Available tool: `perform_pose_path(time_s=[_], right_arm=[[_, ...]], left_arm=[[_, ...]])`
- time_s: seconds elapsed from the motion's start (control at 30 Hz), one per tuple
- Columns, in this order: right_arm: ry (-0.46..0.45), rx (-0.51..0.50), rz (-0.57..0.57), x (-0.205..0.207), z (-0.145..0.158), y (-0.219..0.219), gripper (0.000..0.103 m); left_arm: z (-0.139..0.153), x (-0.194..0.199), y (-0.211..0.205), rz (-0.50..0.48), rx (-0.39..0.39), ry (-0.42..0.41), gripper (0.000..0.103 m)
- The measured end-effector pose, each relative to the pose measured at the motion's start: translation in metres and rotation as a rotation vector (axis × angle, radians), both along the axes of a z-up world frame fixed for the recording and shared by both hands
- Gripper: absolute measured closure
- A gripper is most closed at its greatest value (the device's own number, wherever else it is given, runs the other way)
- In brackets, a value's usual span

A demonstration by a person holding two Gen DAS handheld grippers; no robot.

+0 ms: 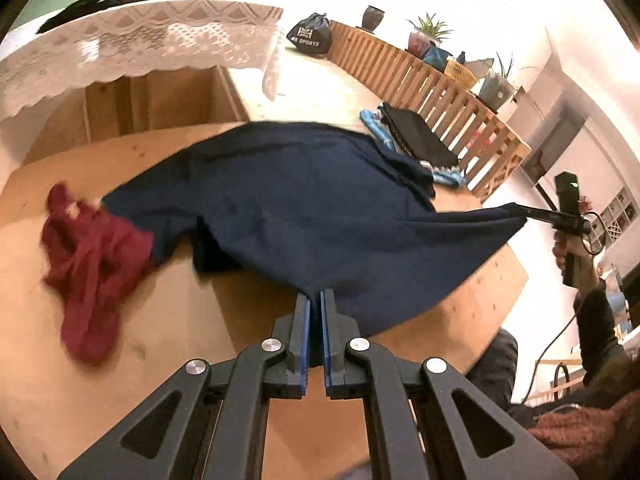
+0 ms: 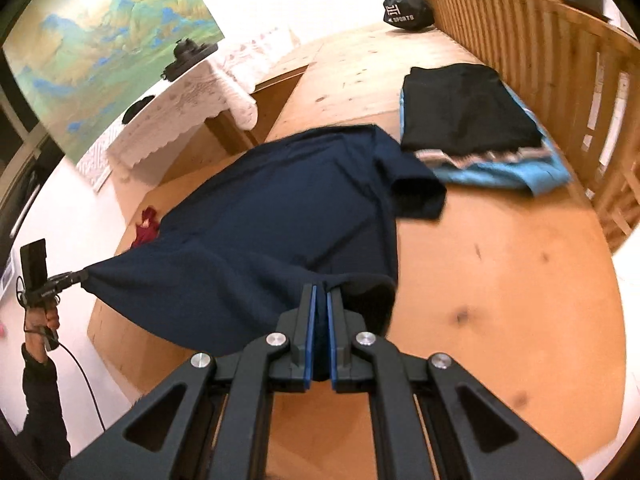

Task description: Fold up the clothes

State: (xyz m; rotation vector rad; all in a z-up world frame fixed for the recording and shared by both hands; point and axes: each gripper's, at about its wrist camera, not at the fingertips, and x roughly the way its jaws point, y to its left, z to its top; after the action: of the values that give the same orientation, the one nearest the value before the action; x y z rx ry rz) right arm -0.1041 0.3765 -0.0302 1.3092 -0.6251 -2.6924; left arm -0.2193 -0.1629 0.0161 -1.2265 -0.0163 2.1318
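A navy blue shirt lies spread on the wooden table, its near edge lifted off the wood. My left gripper is shut on one corner of that hem. In the right wrist view the same navy shirt rises toward my right gripper, which is shut on the other hem corner. Each view shows the other gripper at the side pinching the cloth: the right gripper and the left gripper. One sleeve lies folded over near the stack.
A crumpled red garment lies at the left of the table. A folded stack of black and light blue clothes sits near the wooden slatted rail. A black sports bag stands at the far end. A lace-covered table stands behind.
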Motion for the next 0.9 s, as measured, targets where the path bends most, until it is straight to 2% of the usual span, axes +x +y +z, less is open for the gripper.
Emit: perform_pose_path(time_s=[0.1, 0.13, 0.2, 0.27, 0.3, 0.33, 0.4, 0.5, 0.57, 0.67, 0.77, 0.9], right_arm=[[-0.045, 0.001, 0.013, 0.054, -0.01, -0.016, 0.098], [-0.073, -0.001, 0.014, 0.069, -0.018, -0.02, 0.097], [-0.202, 0.027, 0.025, 0.092, -0.05, -0.03, 0.094], [-0.354, 0.062, 0.031, 0.112, -0.086, -0.037, 0.091], [-0.385, 0.06, 0.025, 0.12, -0.096, -0.036, 0.091], [-0.388, 0.056, 0.01, 0.124, -0.098, -0.033, 0.091], [-0.335, 0.083, -0.021, 0.119, -0.085, -0.024, 0.089], [-0.241, 0.185, 0.002, 0.083, -0.061, -0.024, 0.084], [-0.216, 0.232, 0.039, 0.044, -0.058, -0.032, 0.083], [-0.214, 0.264, 0.1, -0.028, -0.073, -0.046, 0.083], [-0.223, 0.308, 0.108, -0.094, -0.095, -0.056, 0.083], [-0.223, 0.353, 0.094, -0.174, -0.123, -0.061, 0.083]], left_arm=[[-0.01, 0.047, -0.011, -0.014, -0.025, -0.038, 0.098], [-0.021, 0.061, -0.014, -0.026, -0.067, -0.065, 0.097], [-0.047, 0.09, -0.018, -0.055, -0.172, -0.129, 0.087], [-0.07, 0.106, -0.025, -0.048, -0.285, -0.157, 0.086], [-0.073, 0.106, -0.029, -0.033, -0.304, -0.161, 0.086], [-0.073, 0.105, -0.033, -0.016, -0.313, -0.162, 0.086], [-0.065, 0.093, -0.027, -0.001, -0.336, -0.119, 0.081], [-0.054, 0.064, -0.003, -0.016, -0.356, -0.049, 0.076], [-0.054, 0.032, 0.029, -0.062, -0.332, -0.033, 0.071], [-0.069, -0.026, 0.066, -0.059, -0.35, -0.025, 0.069], [-0.096, -0.087, 0.085, 0.021, -0.368, -0.051, 0.068], [-0.131, -0.156, 0.089, 0.128, -0.354, -0.085, 0.068]])
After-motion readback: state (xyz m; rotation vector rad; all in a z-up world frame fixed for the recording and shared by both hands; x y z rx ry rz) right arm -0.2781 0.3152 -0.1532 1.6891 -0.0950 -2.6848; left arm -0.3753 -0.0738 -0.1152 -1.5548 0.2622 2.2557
